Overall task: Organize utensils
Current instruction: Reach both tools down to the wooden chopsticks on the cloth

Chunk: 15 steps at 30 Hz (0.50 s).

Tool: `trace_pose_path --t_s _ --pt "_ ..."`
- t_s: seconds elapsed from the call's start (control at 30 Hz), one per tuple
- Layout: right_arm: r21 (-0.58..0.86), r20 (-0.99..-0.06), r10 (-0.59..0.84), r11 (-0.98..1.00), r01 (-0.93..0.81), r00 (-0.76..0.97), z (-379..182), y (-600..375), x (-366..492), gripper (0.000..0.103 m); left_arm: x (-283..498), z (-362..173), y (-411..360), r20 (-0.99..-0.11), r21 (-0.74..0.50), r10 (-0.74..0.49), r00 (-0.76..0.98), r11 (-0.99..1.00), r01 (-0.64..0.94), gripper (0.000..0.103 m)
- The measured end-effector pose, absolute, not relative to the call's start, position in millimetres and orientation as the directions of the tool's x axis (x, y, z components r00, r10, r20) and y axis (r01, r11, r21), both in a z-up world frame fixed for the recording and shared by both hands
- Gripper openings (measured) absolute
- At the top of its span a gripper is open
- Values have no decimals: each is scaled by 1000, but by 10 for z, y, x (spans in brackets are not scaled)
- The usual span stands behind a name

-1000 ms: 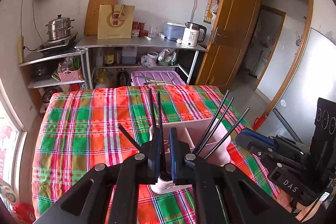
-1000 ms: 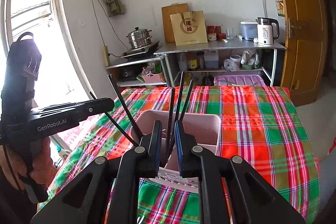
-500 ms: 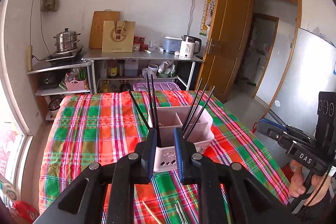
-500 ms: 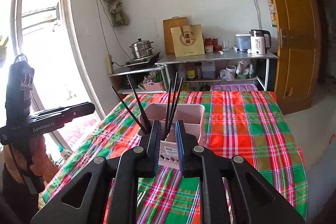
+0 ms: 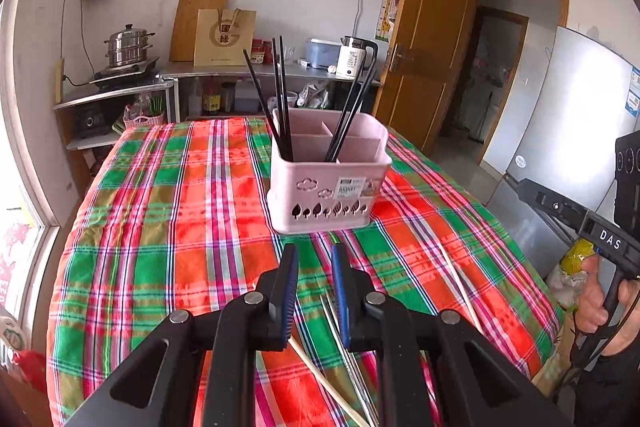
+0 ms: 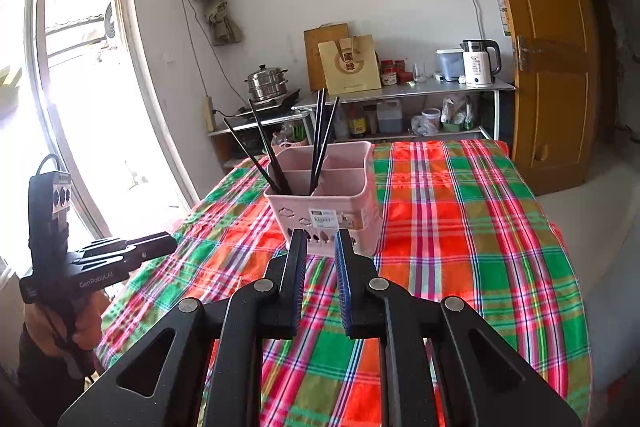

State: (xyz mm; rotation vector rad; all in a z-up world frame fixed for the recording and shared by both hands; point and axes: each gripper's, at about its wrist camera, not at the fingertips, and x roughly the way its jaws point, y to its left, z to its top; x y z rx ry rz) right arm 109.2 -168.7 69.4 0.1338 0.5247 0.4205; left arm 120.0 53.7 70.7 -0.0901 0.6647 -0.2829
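Black tool [image 5: 314, 259], blue pads [image 5: 339, 291], silver screws.

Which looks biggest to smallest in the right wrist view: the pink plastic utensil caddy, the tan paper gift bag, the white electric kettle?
As they appear:
1. Pink plastic utensil caddy, but it is nearest the camera.
2. Tan paper gift bag.
3. White electric kettle.

caddy [image 5: 328, 183]: matt pink plastic | tablecloth [image 5: 160, 211]: woven cloth | chopsticks [image 5: 280, 95]: perhaps glossy plastic

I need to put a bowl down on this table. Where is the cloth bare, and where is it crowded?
Bare: the plaid tablecloth left of the pink basket, and the stretch toward the door on its right. Crowded: the near edge, where loose chopsticks lie under the left gripper.
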Motion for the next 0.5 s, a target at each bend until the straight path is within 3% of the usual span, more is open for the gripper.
trace_pose_path --t_s 0.5 --pt "264 -514 416 909 -323 750 354 -1789 1081 15 1163 170 638 -678 -217 -275 682 961 171 16"
